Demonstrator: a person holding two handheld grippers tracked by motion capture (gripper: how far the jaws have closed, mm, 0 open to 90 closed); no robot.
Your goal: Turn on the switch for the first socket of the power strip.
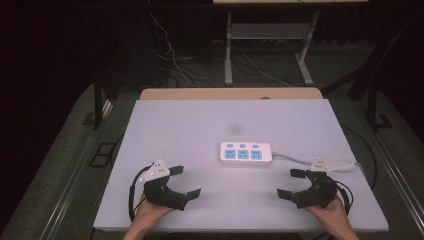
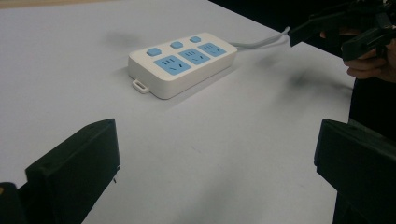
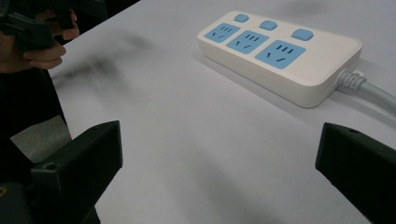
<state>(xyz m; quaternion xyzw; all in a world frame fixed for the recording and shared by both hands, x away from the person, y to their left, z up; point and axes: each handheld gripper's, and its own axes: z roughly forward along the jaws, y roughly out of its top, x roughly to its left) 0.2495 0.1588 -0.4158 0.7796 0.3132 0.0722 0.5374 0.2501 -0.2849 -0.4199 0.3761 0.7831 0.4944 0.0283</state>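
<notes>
A white power strip [image 1: 245,154] with three blue sockets and three blue buttons is seen lying flat on the pale table [image 1: 190,125], slightly right of the middle of the high view. Its grey cable [image 1: 292,158] is led off toward the right edge of the table.

The left gripper [image 1: 186,181] is held at the lower left of the high view, its jaws spread wide with nothing between them. The right gripper [image 1: 291,183] is held at the lower right, its jaws likewise spread wide and empty. Both grippers are kept well apart from the power strip, which lies between them and farther up the frame.

In the left gripper view the power strip [image 2: 182,63] is shown in the upper middle, beyond the two black jaws at the lower corners. In the right gripper view it [image 3: 280,49] is shown at the upper right, with bare table between the jaws.
</notes>
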